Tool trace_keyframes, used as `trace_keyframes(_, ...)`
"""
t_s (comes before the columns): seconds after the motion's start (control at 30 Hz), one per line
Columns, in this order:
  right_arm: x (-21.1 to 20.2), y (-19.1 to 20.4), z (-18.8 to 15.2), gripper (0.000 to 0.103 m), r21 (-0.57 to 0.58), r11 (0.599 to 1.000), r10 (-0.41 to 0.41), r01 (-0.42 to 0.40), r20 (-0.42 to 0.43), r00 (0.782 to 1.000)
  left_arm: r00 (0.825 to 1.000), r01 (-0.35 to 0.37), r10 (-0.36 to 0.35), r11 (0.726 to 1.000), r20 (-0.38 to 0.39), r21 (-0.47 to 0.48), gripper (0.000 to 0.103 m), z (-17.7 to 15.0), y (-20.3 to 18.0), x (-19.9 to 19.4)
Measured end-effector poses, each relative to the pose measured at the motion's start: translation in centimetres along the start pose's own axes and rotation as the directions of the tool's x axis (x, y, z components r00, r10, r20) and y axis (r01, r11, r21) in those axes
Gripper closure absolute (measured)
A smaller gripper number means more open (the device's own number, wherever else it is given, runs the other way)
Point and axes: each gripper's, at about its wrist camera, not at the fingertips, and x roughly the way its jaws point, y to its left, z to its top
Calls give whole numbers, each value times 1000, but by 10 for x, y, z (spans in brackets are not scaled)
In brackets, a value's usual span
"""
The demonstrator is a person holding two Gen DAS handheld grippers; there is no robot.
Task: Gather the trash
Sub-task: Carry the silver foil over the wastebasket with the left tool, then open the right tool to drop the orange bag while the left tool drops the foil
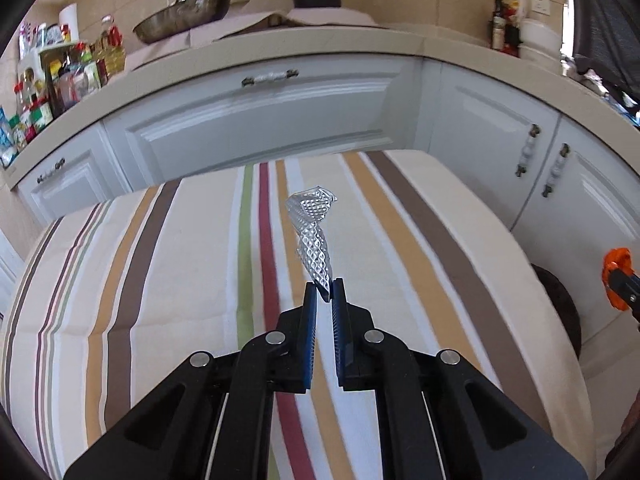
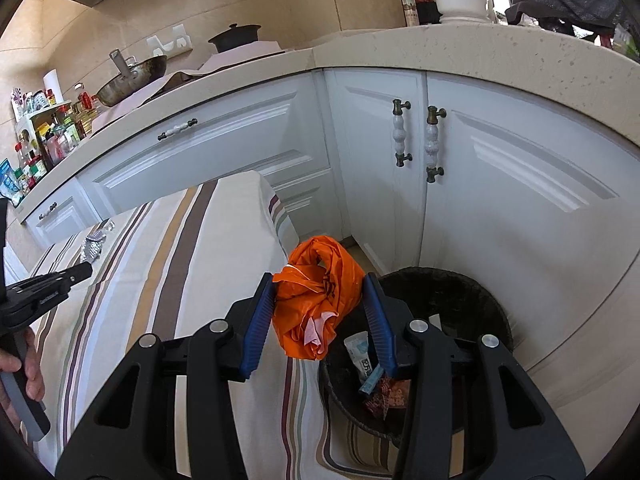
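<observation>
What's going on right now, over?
Left gripper shut on foil scrap. Right gripper shut on orange bag, near bin. Nothing blocking.

The foil scrap (image 1: 314,236) is silver with an embossed diamond pattern. The cloth on the bench (image 1: 168,280) is cream with lengthwise stripes of brown, ochre, green, dark red and pale blue. The crumpled bag (image 2: 320,300) is bright orange, with something pink showing at its lower edge, perhaps paper. Both grippers are black with blue pads (image 2: 256,332). The bin (image 2: 460,304) is dark, the cupboard doors (image 2: 520,184) white.
</observation>
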Motion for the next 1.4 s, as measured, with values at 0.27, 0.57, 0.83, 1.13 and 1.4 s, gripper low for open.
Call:
trace_keyframes(0.27,-28,-2,-2,60,1,999,-37,37,32,999,995,91,-93,995,40,47,94,0,-34,-24)
trace_keyframes(0.57,-54,-26,-2,60,29,994,-103,101,80,991,974,188,-204,970,94,157,94,5,-95,-40)
trace_keyframes(0.83,-49,-57,-5,60,66,986,-160,155,82,984,960,243,-269,940,78,240,94,6,-150,-28)
trace_keyframes(1.13,-27,-84,-4,60,94,978,-193,186,69,979,958,263,-286,916,32,302,94,8,-192,-4)
trace_keyframes(1.4,-7,-98,-1,43,118,969,-224,216,66,972,962,258,-275,909,5,326,60,9,-205,10)
